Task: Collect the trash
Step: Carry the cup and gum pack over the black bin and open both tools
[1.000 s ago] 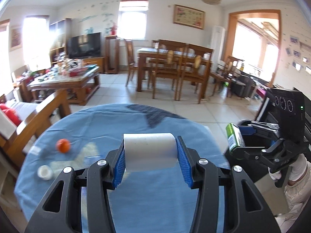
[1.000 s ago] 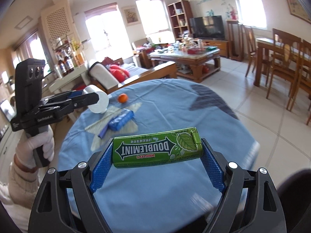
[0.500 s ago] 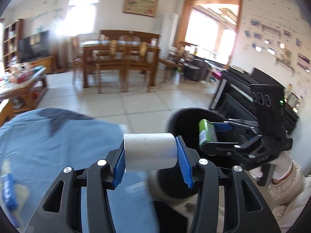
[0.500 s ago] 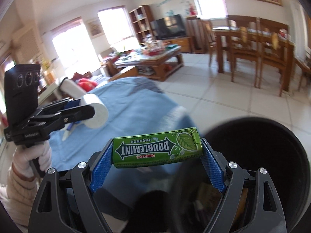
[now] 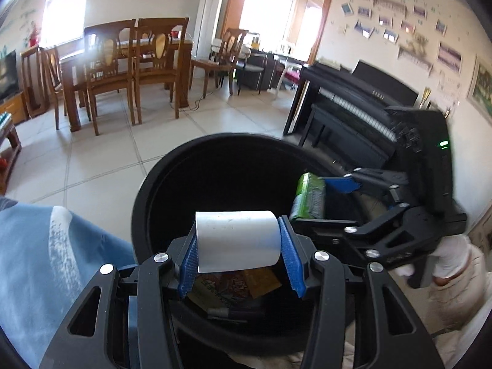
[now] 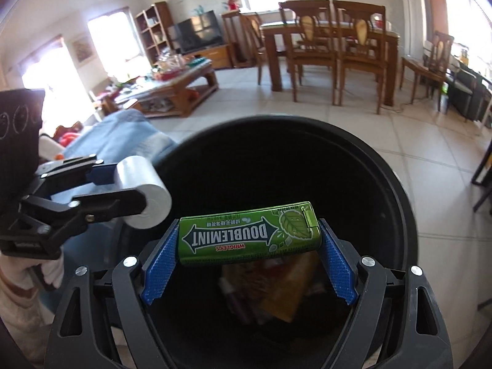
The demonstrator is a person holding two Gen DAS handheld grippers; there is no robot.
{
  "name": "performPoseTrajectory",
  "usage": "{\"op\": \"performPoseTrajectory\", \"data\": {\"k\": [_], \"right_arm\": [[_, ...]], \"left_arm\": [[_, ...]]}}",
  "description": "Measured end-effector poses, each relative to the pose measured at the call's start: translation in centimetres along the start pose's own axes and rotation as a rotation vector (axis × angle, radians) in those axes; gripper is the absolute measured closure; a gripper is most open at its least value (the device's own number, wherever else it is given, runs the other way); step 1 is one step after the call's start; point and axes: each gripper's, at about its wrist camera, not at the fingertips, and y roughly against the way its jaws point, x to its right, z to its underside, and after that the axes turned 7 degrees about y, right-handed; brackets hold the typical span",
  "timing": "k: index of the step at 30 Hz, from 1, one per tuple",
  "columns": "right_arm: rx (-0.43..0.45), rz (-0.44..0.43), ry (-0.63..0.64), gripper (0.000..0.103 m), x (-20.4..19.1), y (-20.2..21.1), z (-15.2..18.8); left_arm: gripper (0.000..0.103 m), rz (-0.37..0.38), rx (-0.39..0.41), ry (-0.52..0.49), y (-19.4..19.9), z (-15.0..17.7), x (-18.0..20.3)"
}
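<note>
The left gripper (image 5: 239,253) pinches a short white roll (image 5: 238,241) crosswise between its blue pads, one flat end against each pad; the roll is a plain, smooth cylinder, faintly speckled on top, and in the right wrist view its end face (image 6: 150,206) shows as a pale disc. The right gripper (image 6: 247,253) clamps a green gum pack (image 6: 249,235) lengthwise, a pad pressed on each short end. The pack is a slim, glossy bar printed with a dark arrow-shaped band carrying white letters that read upside down from this camera, a red brand line beside it, and a leaf drawing near a small hinged flap at one end. Both items hang over the open mouth of a round black bin (image 6: 396,184) standing on a pale tiled floor, the roll near the bin's left rim and the pack toward its middle. Deep inside the bin lie brownish and yellowish wrappers (image 6: 283,292), blurred. A table under a blue cloth (image 5: 46,246) sits just beside the bin. White-gloved hands (image 5: 446,258) hold the grippers' handles.
</note>
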Motion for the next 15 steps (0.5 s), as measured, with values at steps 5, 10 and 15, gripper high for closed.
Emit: {"op": "performPoseTrajectory", "data": {"k": [5,10,15], "right_arm": [[-0.006,0.013,0.005,0.02,1.3,-0.4,1.2],[-0.015,0.019,0.005,0.02,1.4,-0.7,1.7],[-0.019,0.039,0.011,0.02,0.5,-1.1,0.7]], "left_arm": [[0.055,-0.046,-0.023,-0.03,-1.1,0.1,0.0],[0.055,-0.096,-0.045,-0.05,-1.8,0.5,0.1],[0.054,-0.12,-0.053,-0.052,-2.0,0.9,-0.1]]}}
